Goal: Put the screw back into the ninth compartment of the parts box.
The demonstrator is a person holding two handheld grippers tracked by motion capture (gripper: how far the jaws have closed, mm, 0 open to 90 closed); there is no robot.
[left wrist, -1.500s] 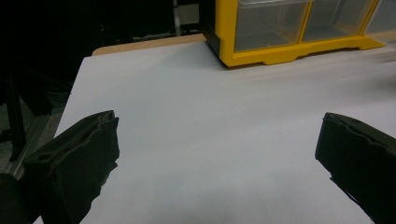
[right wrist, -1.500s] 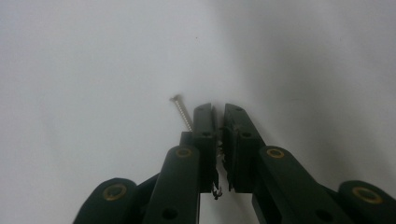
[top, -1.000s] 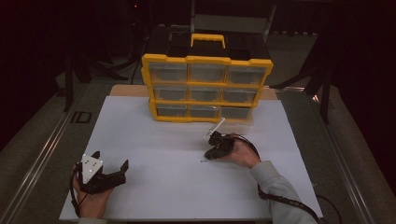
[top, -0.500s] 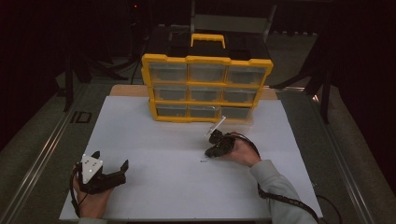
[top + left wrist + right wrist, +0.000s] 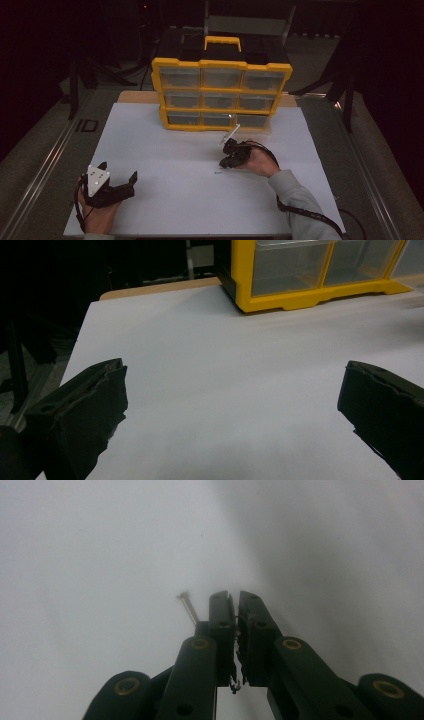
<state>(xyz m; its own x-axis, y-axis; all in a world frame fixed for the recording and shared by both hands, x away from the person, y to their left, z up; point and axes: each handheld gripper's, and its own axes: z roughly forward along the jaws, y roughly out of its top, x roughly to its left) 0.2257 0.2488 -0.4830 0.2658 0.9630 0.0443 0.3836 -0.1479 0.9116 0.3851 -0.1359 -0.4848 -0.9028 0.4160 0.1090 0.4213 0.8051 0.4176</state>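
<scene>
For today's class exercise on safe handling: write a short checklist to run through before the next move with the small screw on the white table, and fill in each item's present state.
1. Screw lies flat on the white table, in plain sight: ok.
2. Right hand-held gripper has the screw between its jaws: not ok; the jaws are shut and the screw lies just beside the left jaw.
3. Left hand-held gripper is open and parked well away from the screw: ok.
4. Drawer cabinet has a drawer open to receive the screw: not ok; all look closed.
5. Screw undamaged: cannot tell.
</scene>
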